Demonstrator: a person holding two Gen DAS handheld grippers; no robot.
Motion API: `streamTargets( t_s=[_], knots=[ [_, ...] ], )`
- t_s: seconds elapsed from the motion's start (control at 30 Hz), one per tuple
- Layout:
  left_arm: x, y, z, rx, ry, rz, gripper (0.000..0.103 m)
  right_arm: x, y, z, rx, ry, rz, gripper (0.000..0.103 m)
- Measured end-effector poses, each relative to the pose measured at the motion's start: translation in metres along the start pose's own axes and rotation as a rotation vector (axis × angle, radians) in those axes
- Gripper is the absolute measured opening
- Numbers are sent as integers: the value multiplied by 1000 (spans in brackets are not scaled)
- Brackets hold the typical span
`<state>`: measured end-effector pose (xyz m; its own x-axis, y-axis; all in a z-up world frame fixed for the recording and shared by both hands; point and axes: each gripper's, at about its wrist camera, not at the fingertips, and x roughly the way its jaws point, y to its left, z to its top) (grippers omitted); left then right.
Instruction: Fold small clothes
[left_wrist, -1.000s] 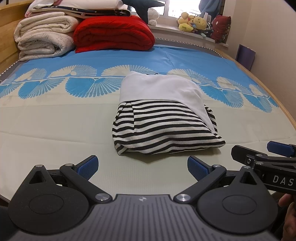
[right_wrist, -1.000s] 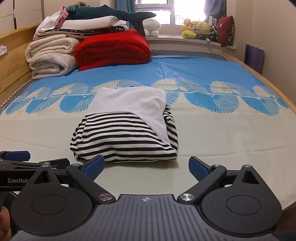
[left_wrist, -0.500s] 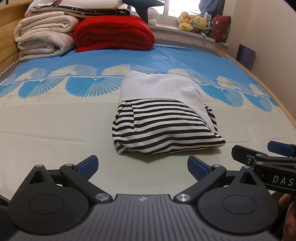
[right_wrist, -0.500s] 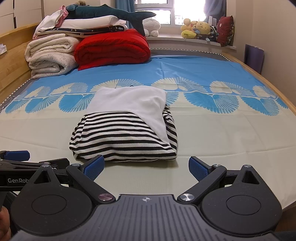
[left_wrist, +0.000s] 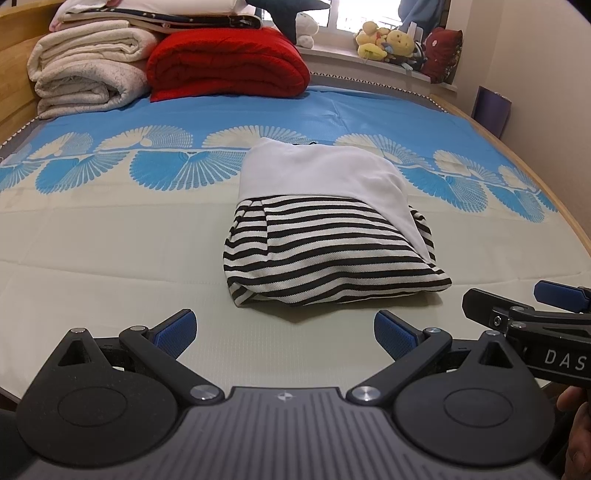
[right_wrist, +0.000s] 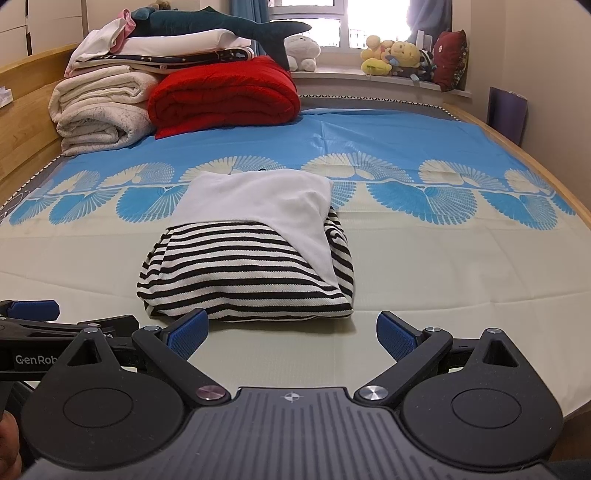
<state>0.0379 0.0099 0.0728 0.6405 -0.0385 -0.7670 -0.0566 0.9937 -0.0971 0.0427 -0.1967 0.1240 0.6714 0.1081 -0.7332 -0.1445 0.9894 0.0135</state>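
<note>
1. Almost nothing has moved since the earlier frames: the garment (left_wrist: 328, 236) holds the same folded outline, and both grippers sit in nearly the same spots short of it.
2. Left gripper (left_wrist: 284, 330): jaws spread wide, nothing between the pads, hovering over the near edge of the bed (left_wrist: 92, 236).
3. Right gripper (right_wrist: 291, 332): likewise released and empty. Its left pad appears just short of the garment's near hem; contact cannot be confirmed.
4. Task item location: a striped black-and-white garment with a white panel folded over its far half, lying mid-bed on the pale band of the sheet, just in front of the blue fan-pattern border. Compact, roughly rectangular bundle; the near right corner pokes out slightly in the left wrist view.
5. Step in hand (judgement): folding looks complete or nearly so, with both tools withdrawn and idle.
6. Next move (judgement): either tidy the protruding corner with a light pinch, or grip the bundle's two near corners together and shift it aside without letting the layers slide apart.
7. Counts: one garment on the working area; two grippers; one red quilt (right_wrist: 225, 96) and a stack of pale folded blankets (right_wrist: 99, 107) at the far left corner; several plush toys (right_wrist: 395, 55) on the windowsill.
</note>
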Motion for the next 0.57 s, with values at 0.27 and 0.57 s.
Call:
streamTargets(
  t_s=[0.27,0.57],
  knots=[
    [0,1,0,1,1,-2,102,0,-1,0,-1,0,1,97],
    [2,-1,0,0,-2,0,102,1,-2,0,-1,1,1,97]
  ],
)
